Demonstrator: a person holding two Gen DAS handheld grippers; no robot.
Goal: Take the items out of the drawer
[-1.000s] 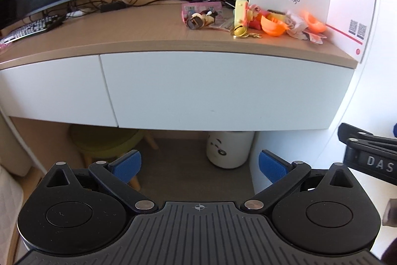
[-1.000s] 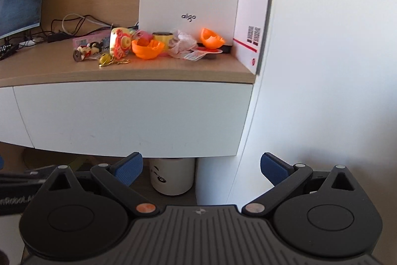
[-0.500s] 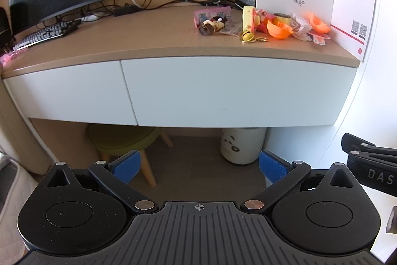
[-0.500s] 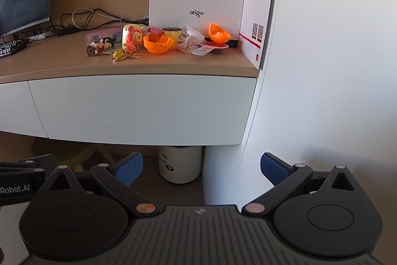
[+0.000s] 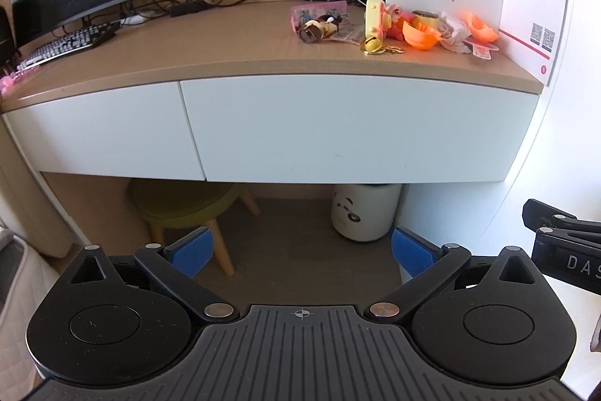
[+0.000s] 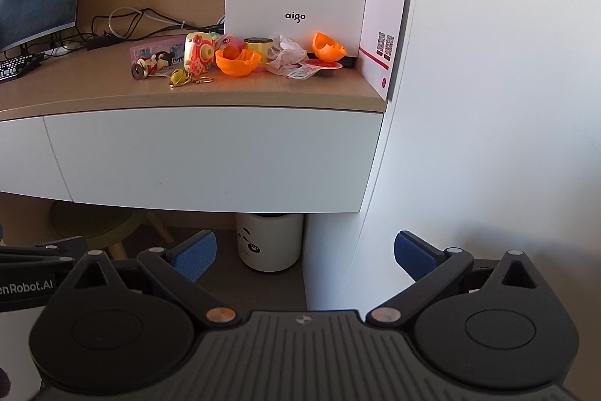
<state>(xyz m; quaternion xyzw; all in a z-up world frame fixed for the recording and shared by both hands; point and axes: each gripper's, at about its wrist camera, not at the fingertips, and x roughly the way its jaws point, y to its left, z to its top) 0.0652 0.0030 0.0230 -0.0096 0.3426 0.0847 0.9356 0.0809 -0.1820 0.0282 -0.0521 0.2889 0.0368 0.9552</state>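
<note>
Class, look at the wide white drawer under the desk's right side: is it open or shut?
Shut. The wide white drawer has its front flush with the narrower drawer beside it, with no interior showing.

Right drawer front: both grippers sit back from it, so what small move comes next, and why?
Probably bring the right gripper up to the lower edge of the right drawer: it is shut, shows no handle, and both the right and left gripper are open and empty.

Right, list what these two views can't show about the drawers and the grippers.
- Both views: the closed white drawer front hides its contents.
- Both views: no handle is discernible on it.
- Left wrist view: the right gripper is cut off by the right edge.
- Right wrist view: the left gripper is cut off by the left edge.
</note>
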